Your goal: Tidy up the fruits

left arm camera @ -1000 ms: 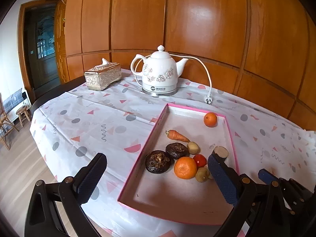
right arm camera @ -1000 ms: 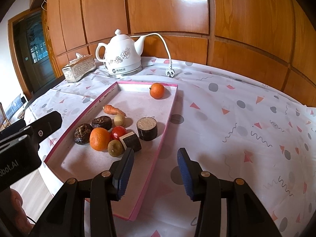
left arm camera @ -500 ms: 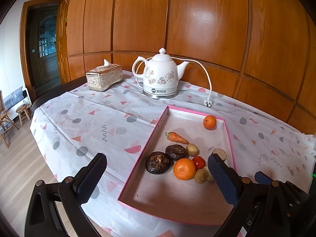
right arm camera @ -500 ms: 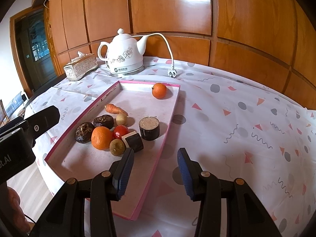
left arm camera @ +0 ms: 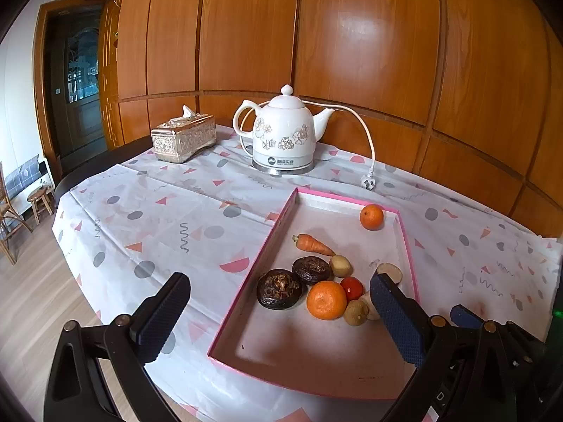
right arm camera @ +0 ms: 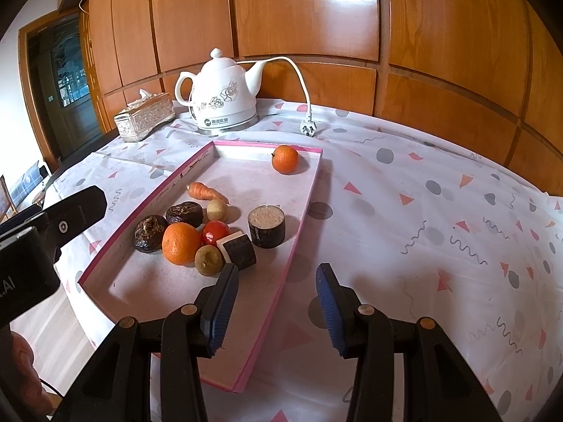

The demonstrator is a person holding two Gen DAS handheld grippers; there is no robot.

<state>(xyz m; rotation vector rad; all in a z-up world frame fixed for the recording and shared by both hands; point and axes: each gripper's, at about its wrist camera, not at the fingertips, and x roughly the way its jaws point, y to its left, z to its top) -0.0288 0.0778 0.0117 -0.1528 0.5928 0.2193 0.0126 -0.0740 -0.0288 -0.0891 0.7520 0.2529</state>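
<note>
A pink-rimmed tray [left arm camera: 267, 239] [right arm camera: 302, 218] lies on the patterned tablecloth. In it sit a cluster: a large orange [left arm camera: 326, 299] [right arm camera: 181, 238], a red tomato [left arm camera: 352, 287] [right arm camera: 215, 232], a brown kiwi-like fruit [left arm camera: 356, 312] [right arm camera: 209, 260], a small potato [left arm camera: 340, 266] [right arm camera: 217, 210], a carrot [left arm camera: 313, 244] [right arm camera: 205, 191], two dark mushrooms [left arm camera: 279, 288] [right arm camera: 184, 213] and two dark cut pieces [right arm camera: 266, 225]. A small orange [left arm camera: 371, 216] [right arm camera: 285, 159] lies alone at the far end. My left gripper [left arm camera: 278, 316] is open and empty over the tray's near end. My right gripper [right arm camera: 276, 302] is open and empty over the tray's right rim.
A white electric kettle [left arm camera: 283, 133] [right arm camera: 225, 100] with its cord and plug [left arm camera: 368, 181] stands beyond the tray. A silver tissue box [left arm camera: 183, 137] [right arm camera: 144, 116] is to its left. Wood panelling backs the table. The table edge and floor lie to the left.
Both grippers have drawn back and risen slightly, so the tray and fruits look a little farther away. Nothing on the table has moved.
</note>
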